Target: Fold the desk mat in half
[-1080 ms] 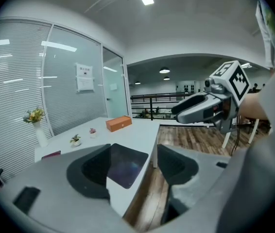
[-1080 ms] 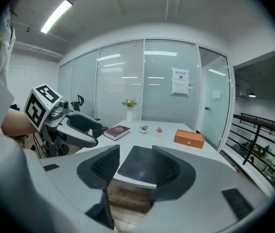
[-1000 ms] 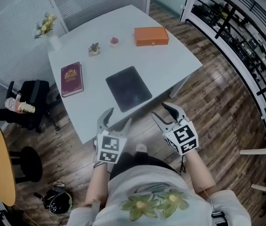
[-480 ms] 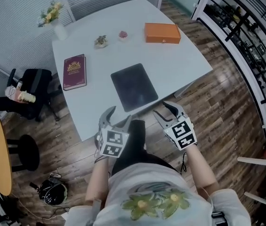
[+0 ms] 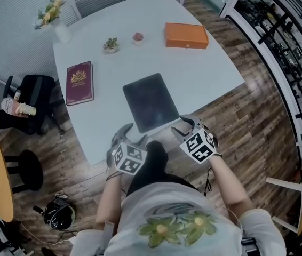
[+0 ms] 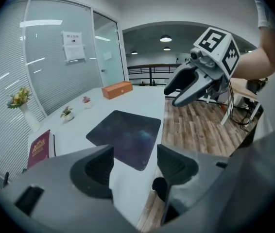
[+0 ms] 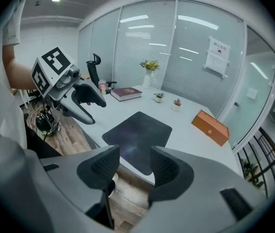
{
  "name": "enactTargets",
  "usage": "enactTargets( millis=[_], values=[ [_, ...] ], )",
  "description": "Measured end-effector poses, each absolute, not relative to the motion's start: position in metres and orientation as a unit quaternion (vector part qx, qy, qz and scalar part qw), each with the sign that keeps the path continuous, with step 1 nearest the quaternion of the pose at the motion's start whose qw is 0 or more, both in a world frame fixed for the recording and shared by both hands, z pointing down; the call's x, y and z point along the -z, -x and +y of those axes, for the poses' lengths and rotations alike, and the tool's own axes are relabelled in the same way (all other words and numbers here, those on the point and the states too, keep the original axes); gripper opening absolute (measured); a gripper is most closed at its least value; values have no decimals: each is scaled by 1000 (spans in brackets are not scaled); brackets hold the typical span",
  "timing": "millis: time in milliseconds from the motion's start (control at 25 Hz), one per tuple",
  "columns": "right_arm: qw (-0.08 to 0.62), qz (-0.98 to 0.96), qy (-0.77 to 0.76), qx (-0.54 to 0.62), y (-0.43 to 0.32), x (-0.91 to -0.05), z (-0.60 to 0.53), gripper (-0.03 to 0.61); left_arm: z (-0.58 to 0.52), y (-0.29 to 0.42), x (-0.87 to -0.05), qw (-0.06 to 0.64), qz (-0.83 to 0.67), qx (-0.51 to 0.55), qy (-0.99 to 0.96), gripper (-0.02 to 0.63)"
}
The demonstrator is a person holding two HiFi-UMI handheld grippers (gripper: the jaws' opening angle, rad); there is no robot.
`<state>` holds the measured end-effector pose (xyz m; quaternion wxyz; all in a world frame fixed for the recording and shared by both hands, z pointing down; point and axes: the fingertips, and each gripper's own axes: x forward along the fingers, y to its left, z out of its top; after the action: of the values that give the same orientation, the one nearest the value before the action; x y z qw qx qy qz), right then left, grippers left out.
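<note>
Here, the dark desk mat (image 5: 151, 101) lies flat and unfolded on the white table (image 5: 215, 73), close to its near edge. A maroon book (image 5: 79, 82) sits to its left and an orange box (image 5: 186, 36) beyond it. Left gripper (image 5: 134, 134) and right gripper (image 5: 182, 126) both hover at that near edge, side by side, jaws parted a moderate way with nothing held between them, neither touching the mat.

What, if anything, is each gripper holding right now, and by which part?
Nothing. The left gripper and right gripper both hover open and empty, just short of the table; the desk mat lies flat, untouched.
</note>
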<state>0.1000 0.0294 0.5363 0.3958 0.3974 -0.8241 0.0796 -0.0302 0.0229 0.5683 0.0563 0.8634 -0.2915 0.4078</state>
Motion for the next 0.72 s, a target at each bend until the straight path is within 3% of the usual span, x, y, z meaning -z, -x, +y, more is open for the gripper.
enactTargets(
  millis=[720],
  values=[
    [549,-797,-248,-44,-121,-639,-4,206,10,18,-649,86,-224,-505,-829,239]
  ],
)
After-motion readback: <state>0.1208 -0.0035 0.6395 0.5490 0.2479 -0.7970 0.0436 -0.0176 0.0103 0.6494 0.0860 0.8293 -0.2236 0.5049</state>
